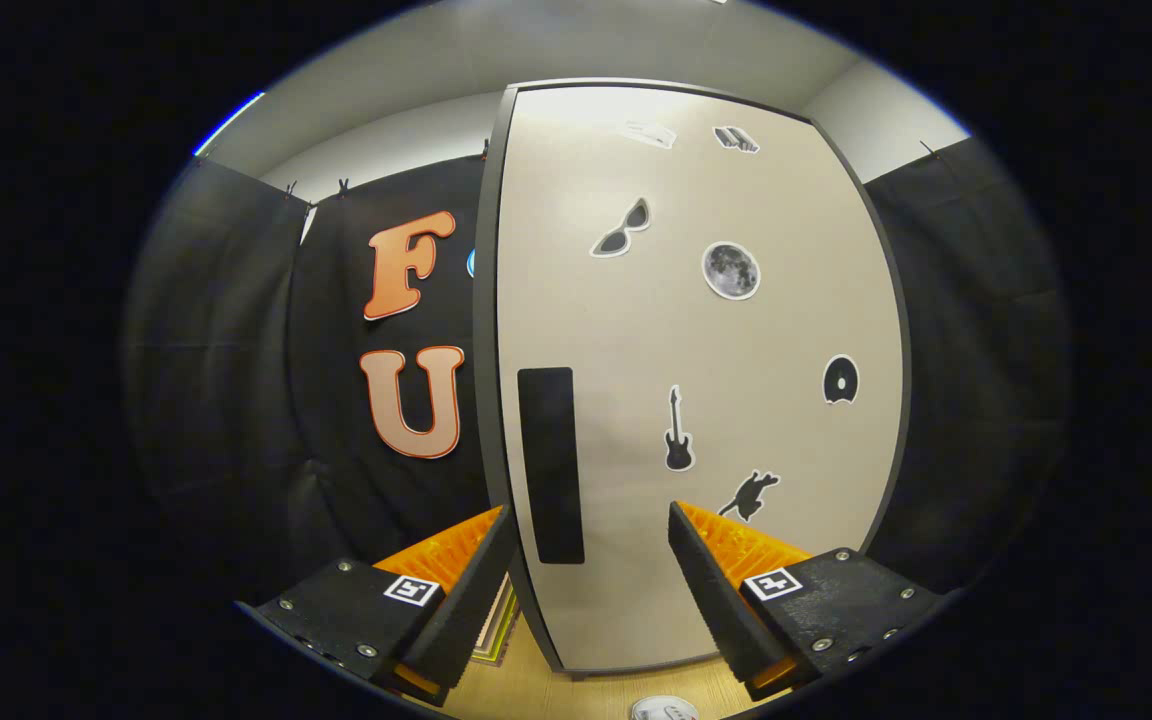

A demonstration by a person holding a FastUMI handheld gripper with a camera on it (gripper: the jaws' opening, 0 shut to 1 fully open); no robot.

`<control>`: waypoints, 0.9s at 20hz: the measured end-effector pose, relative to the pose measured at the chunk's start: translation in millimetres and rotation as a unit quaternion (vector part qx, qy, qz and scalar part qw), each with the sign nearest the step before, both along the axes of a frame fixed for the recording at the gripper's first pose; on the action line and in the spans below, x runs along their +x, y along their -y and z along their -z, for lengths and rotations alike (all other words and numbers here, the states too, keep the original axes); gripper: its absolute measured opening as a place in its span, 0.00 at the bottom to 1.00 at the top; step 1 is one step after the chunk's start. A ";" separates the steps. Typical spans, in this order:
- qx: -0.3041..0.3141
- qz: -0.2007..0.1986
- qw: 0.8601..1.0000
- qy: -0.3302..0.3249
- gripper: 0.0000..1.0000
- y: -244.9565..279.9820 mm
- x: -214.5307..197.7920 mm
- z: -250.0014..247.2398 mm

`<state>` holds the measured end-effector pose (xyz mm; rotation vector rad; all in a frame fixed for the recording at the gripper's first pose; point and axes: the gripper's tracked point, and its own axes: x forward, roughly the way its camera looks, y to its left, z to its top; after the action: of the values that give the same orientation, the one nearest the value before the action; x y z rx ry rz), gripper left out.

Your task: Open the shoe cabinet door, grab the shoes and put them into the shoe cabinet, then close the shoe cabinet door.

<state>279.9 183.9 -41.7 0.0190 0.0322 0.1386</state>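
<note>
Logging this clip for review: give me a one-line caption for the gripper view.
Open gripper faces the closed shoe cabinet door, its fingers straddling the door's dark handle strip near the left edge.

I am looking at a shoe cabinet door [696, 400] with a smooth, matt laminate look, pale, edged in a darker trim. A matt rectangular handle patch [549, 465] is sitting on it. Flat printed stickers [731, 270], paper or vinyl, are lying flush on the panel. The booth wall [226, 380] is hanging as soft, creased matt cloth. The floor [576, 695] is showing a wood-grain finish. My claw [591, 555] is standing open just before the door, its fingers [706, 580] showing finely ridged, rough inner faces and matt plastic-looking bodies with small shiny metal screws.
</note>
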 end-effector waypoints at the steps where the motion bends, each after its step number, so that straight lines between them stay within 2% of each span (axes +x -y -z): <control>1: -0.001 0.001 1.000 -0.002 0.95 -2.2 7.2 0.9; 7: -0.009 0.004 1.000 -0.004 0.83 -17.4 40.5 2.8; 9: -0.009 0.008 1.000 -0.004 0.74 -19.9 45.7 1.9; 11: -0.011 0.008 1.000 -0.005 0.60 -21.8 49.1 2.9; 12: -0.009 0.002 1.000 -0.005 0.49 -24.2 47.8 3.1; 14: -0.013 0.002 1.000 -0.004 0.37 -25.1 47.7 2.3; 18: -0.020 0.001 1.000 -0.013 0.26 -26.2 45.5 2.8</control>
<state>325.4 210.1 -44.6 -0.0184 0.0603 0.1358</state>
